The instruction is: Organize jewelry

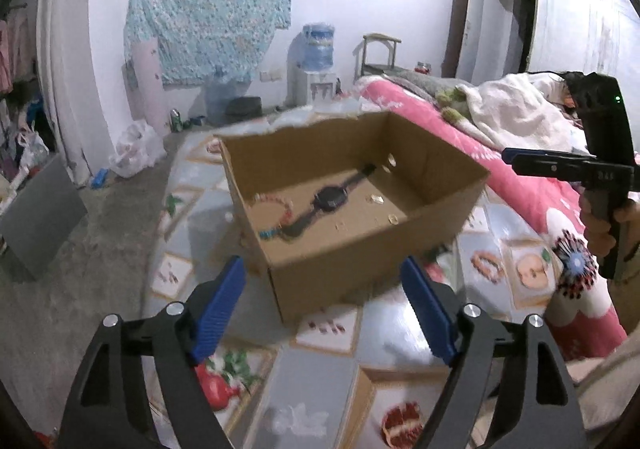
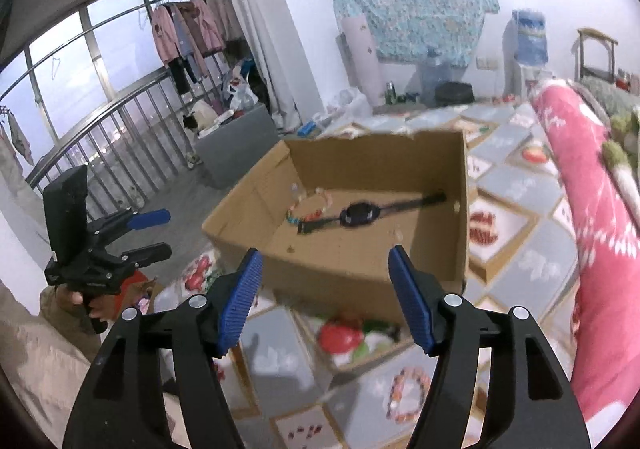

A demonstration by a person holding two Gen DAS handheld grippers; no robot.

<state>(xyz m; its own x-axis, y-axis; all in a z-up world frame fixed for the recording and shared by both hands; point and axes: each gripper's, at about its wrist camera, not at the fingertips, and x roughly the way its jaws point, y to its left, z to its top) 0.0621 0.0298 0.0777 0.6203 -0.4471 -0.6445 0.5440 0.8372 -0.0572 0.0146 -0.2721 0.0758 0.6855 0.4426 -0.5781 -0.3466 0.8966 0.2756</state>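
Bedroom floor mat, cardboard box (image 1: 352,217) ahead.
Both grippers (image 1: 322,313) (image 2: 326,299) open (empty); watch (image 2: 360,213) lies crosswise, right gripper nearer.

A lived-in bedroom in a private home: a bed (image 1: 496,153) with a pink floral quilt (image 2: 600,217) and rumpled white blanket (image 1: 516,109) fills one side. A water dispenser (image 1: 318,61) stands against the white wall beneath a pinned-up blue patterned cloth (image 1: 208,13). Pink garments (image 2: 188,29) hang on a rail beside a barred window (image 2: 80,89), and plastic bags (image 1: 136,149) sit on the bare concrete floor (image 1: 80,289).
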